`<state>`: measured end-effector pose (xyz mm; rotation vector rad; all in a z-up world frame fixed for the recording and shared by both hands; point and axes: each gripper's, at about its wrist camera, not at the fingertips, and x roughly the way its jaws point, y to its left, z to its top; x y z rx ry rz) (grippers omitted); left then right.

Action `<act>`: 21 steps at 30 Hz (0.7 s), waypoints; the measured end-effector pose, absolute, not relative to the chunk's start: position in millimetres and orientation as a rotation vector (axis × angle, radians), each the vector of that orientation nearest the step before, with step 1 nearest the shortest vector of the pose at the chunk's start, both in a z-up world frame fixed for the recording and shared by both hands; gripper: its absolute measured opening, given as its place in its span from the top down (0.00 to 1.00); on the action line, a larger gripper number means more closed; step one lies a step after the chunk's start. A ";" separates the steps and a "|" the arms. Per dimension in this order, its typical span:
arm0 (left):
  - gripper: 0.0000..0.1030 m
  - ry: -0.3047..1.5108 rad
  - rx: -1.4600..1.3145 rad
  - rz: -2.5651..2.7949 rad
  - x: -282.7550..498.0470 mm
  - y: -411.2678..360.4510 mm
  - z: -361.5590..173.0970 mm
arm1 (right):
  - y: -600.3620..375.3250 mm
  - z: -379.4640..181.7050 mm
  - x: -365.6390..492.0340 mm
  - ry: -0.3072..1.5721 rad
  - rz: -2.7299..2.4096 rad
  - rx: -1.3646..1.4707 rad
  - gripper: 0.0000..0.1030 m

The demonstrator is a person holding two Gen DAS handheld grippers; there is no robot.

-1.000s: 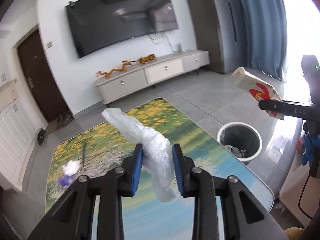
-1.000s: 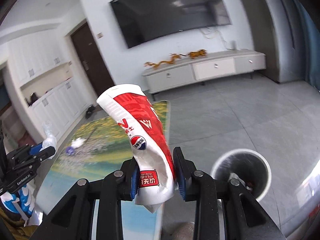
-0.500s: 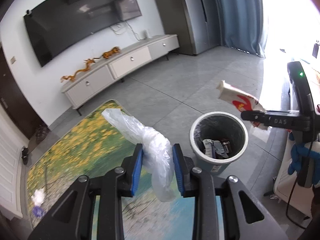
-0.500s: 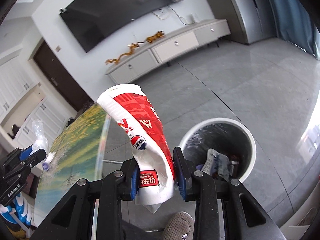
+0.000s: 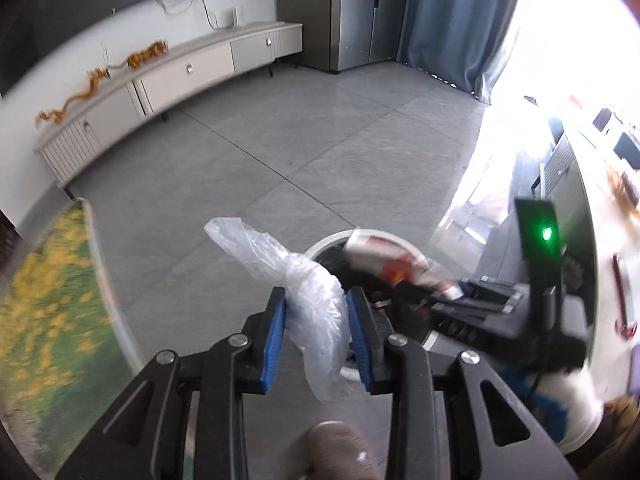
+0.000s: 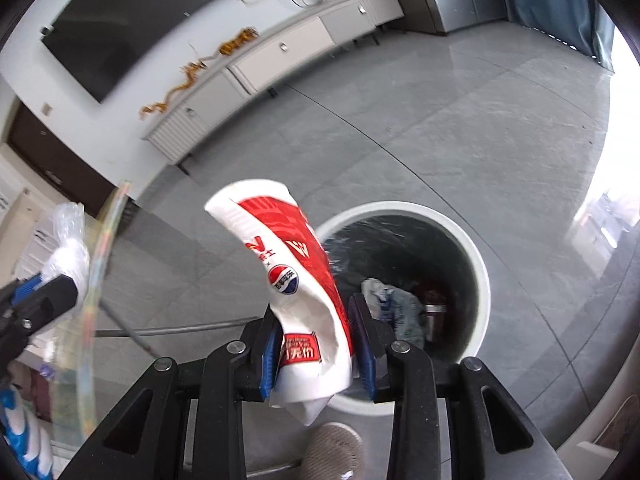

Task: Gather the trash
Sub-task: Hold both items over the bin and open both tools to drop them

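My left gripper [image 5: 316, 300] holds a crumpled clear plastic bag [image 5: 260, 244] between its blue pads, just over the near rim of a white round trash bin [image 5: 332, 240]; its jaws are opening. My right gripper [image 6: 316, 320] holds a crushed red and white paper cup [image 6: 288, 248] above the bin [image 6: 476, 256], which has trash inside; these jaws are opening too. In the left wrist view the cup [image 5: 384, 256] and the right gripper [image 5: 416, 294] hang over the bin's mouth. In the right wrist view the left gripper [image 6: 52, 288] and the bag [image 6: 68, 248] show at far left.
A glass table with a flower print [image 5: 48, 300] ends just left of the bin; its edge [image 6: 100, 272] runs past my left gripper. A shoe tip [image 6: 332, 452] is below the grippers. A low TV cabinet [image 5: 180, 76] lines the far wall. White furniture [image 5: 600, 320] stands at the right.
Both grippers swung off the table and tipped downward, so the bin went from the right side of the views to directly under the bag and the cup.
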<state>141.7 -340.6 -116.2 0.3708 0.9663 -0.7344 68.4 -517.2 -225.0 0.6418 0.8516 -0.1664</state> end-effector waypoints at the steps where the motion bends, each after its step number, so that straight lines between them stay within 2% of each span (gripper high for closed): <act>1: 0.68 0.985 0.355 -0.747 146.8 -347.0 -121.2 | -521.4 -229.5 70.9 0.859 -0.183 0.640 0.61; 2: 0.68 1.004 0.347 -0.756 150.6 -352.4 -125.7 | -524.0 -232.1 71.5 0.865 -0.206 0.636 0.52; 4: 0.67 1.034 0.329 -0.769 157.2 -361.4 -133.5 | -529.6 -234.0 68.1 0.867 -0.256 0.627 0.46; 12: 0.66 1.001 0.270 -0.811 153.1 -361.8 -124.1 | -543.1 -212.3 28.4 0.808 -0.377 0.635 0.33; 16: 0.66 0.937 0.252 -0.798 147.1 -343.6 -103.5 | -541.2 -182.1 9.7 0.742 -0.423 0.616 0.20; 21: 0.66 0.851 0.230 -0.745 133.2 -308.9 -67.6 | -519.0 -118.9 -20.9 0.627 -0.421 0.524 0.04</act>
